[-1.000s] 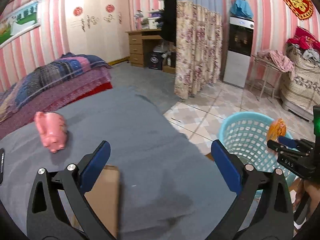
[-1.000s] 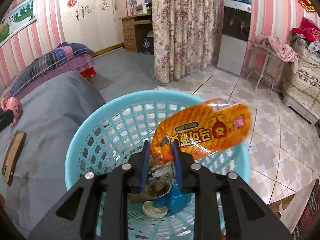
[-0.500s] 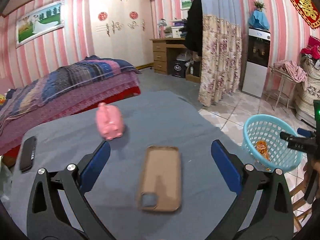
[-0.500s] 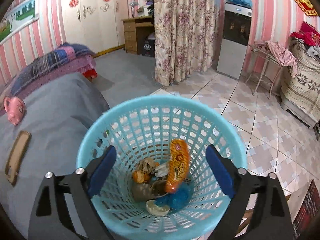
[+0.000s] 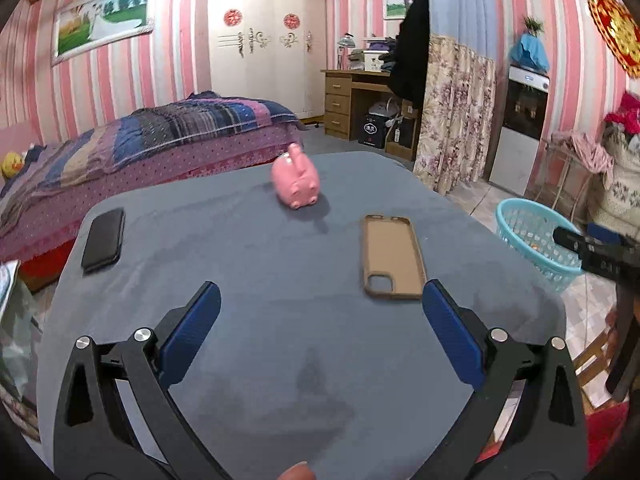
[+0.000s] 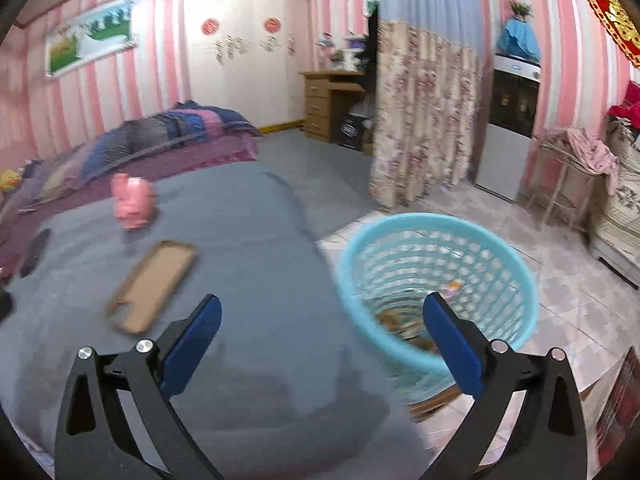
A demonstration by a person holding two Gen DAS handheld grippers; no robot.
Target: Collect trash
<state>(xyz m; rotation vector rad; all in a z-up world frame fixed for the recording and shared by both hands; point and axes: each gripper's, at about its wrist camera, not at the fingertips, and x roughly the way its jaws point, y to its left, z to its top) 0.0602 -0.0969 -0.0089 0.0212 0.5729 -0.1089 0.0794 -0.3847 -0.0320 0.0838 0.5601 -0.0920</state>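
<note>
While both grippers are empty, you can use this moment to check the table (image 5: 280, 280) for more trash. Your left gripper (image 5: 320, 340) is wide open with nothing between the pads, and it hangs over the near part of the grey cloth. Your right gripper (image 6: 320, 344) is also wide open and empty, near the table edge, with the basket (image 6: 516, 268) just in front of its right finger.

The basket stands on the floor beside the table, and some trash (image 6: 400, 320) lies at its bottom; the right view is blurred, so I cannot tell the items.

On the table I see only a pink pig (image 5: 298, 182), a phone case (image 5: 392, 256) and a black phone (image 5: 103, 238). In my opinion none of these is trash, so pls do not grab them. I think the task is almost done.

For a good check: turn the left wrist slowly, look at the table corners & the floor near the basket. Keep jaws open, move slow, so the pic is not blurred. If you find sth, approach from above and close on the middle.
</note>
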